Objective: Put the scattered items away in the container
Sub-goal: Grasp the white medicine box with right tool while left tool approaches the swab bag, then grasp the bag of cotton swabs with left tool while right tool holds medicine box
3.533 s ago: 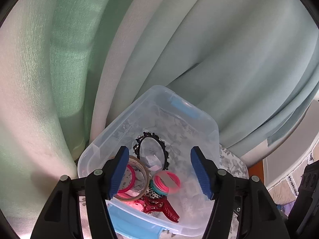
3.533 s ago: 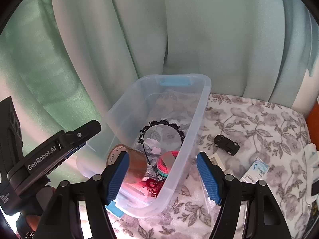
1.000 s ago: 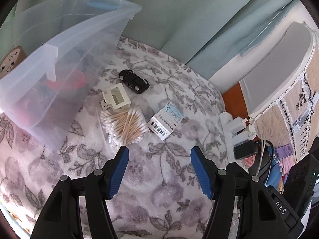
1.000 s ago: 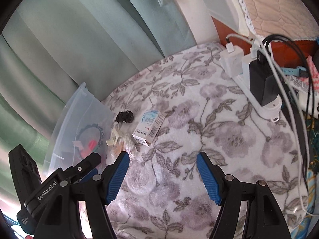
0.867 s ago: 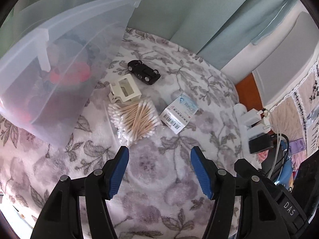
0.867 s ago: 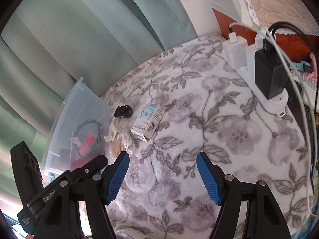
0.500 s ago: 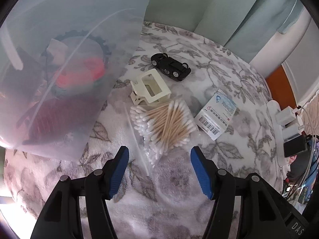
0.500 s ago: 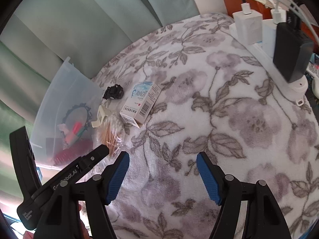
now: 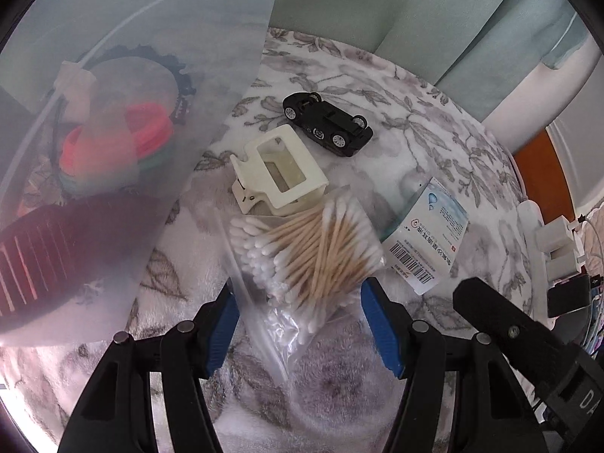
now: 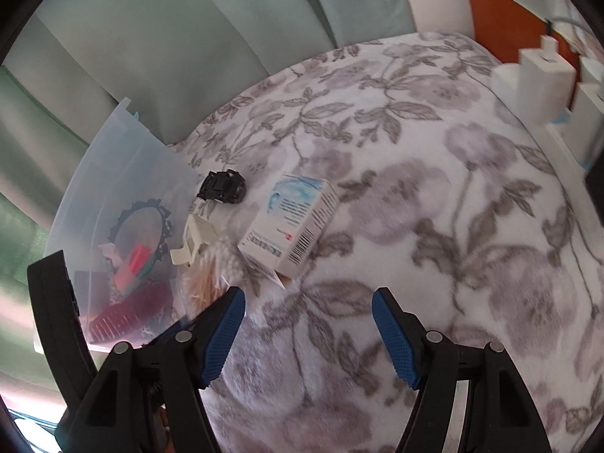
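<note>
A clear plastic bin (image 9: pixel 234 87) at the left holds hair bands, a black headband and a red comb; it also shows in the right wrist view (image 10: pixel 113 173). On the floral blanket lie a clear bag of cotton swabs (image 9: pixel 313 249), a cream hair clip (image 9: pixel 279 173), a black toy car (image 9: pixel 328 124) and a small white-and-blue box (image 9: pixel 426 241). My left gripper (image 9: pixel 300 324) is open, its jaws either side of the swab bag's near end. My right gripper (image 10: pixel 307 334) is open and empty, just short of the box (image 10: pixel 290 222), clip (image 10: pixel 192 243) and car (image 10: pixel 222 187).
A white power strip with chargers and cables (image 9: pixel 555 249) lies along the blanket's right edge, also in the right wrist view (image 10: pixel 543 75). Green curtains (image 10: pixel 188 30) hang behind the bin. The floral blanket (image 10: pixel 453 226) stretches to the right.
Both grippers swung away from the bin and came down toward the scattered items. My left gripper has closed in on the swab bag; my right has neared the box. Both stayed open.
</note>
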{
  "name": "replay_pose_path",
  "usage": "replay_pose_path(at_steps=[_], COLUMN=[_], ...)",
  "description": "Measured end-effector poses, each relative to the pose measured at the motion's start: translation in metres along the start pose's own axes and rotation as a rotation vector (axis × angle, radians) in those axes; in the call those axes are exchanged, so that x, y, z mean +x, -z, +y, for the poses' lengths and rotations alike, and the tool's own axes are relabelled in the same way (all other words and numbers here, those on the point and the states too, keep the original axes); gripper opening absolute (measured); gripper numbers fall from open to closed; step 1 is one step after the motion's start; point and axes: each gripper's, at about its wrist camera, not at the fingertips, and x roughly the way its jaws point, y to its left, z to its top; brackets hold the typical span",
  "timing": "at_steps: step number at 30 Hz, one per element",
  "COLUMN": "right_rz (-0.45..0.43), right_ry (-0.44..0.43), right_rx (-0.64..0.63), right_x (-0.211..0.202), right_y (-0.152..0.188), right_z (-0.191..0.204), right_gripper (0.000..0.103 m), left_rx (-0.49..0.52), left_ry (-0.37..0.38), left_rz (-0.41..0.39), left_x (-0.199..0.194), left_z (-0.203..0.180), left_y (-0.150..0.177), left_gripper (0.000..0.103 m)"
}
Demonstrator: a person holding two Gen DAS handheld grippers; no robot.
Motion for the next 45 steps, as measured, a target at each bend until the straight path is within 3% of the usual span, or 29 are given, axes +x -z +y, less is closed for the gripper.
replay_pose_path(at_steps=[14,19,33,45], right_rz=[0.045,0.033,0.000,-0.014], right_ry=[0.012,0.057,0.117,0.121], right_rx=[-0.055,-0.069,0.012,0.069], right_x=[0.050,0.056,0.024,0.005], right_y=[-0.027,-0.029,-0.016,-0.010], right_z=[0.026,0.027,-0.008,-0.038], right_gripper=[0.072,0.062,0.055,0.054], left_rx=[0.002,0.006,0.117,0.121], left_ry=[0.004,0.005,0.114,0.027], left_rz=[-0.011,-0.014,-0.020,-0.037], left_x=[0.004,0.006,-0.010,-0.006], left_z=[0.002,0.002,-0.028,-0.011], left_y=[-0.006,-0.009,-0.001,-0.014], left_gripper=[0.066,0.066,0.065,0.066])
